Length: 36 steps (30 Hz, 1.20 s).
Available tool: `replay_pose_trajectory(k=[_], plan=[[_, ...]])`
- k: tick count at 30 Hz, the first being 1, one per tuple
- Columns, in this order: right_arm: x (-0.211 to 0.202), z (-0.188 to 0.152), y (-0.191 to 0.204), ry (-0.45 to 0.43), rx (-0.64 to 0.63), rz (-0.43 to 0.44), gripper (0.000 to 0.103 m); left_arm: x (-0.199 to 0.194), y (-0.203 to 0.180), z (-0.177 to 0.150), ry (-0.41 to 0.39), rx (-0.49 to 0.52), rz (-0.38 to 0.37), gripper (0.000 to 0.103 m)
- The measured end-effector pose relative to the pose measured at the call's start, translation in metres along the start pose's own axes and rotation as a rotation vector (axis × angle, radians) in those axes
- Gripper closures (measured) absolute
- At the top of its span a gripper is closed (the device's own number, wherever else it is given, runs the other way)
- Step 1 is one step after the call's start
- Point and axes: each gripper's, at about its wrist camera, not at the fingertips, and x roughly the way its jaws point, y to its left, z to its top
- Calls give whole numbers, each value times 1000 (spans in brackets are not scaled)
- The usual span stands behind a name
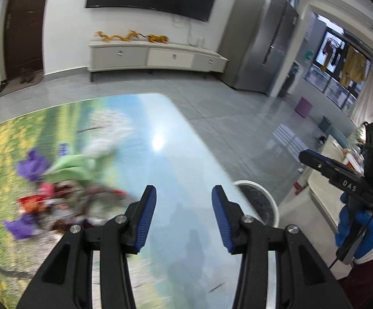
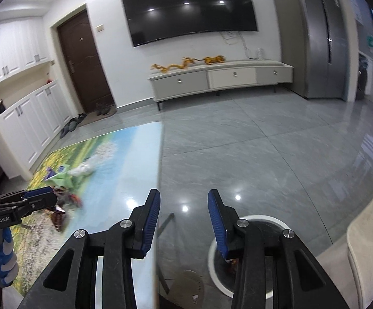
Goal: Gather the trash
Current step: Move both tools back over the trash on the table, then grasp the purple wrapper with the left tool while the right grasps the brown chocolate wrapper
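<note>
We count one blurred heap of coloured wrappers and crumpled paper (image 1: 57, 193) near the left edge of the landscape-printed glossy table (image 1: 166, 154). One round white-rimmed bin (image 2: 253, 252) stands on the floor just beside the table's right edge. Left gripper (image 1: 184, 216) released, empty; right gripper (image 2: 184, 221) released, above the bin.

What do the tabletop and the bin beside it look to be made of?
Tabletop: glossy, likely glass or laminate over a printed landscape; it mirrors the ceiling lights. Bin: white rim looks like smooth plastic, with a dark liner inside; material uncertain.
</note>
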Motion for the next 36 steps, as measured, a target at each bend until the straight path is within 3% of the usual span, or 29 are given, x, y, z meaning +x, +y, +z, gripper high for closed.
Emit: replay_pose_trajectory(k=[11, 16, 21, 28, 32, 36], plan=[[46, 8, 90, 75, -142, 120, 67, -41, 124, -21, -15, -124, 183, 60], [71, 5, 122, 121, -193, 184, 67, -45, 161, -34, 2, -164, 214, 60], [96, -1, 150, 176, -240, 235, 67, -37, 179, -45, 28, -193, 200, 60], [117, -12, 180, 239, -302, 306, 67, -29, 181, -44, 39, -118, 188, 60], [125, -18, 201, 267, -351, 355, 65, -21, 182, -39, 53, -65, 194, 50], [131, -25, 221, 291, -404, 400, 60, -7, 187, -42, 94, -54, 192, 49]])
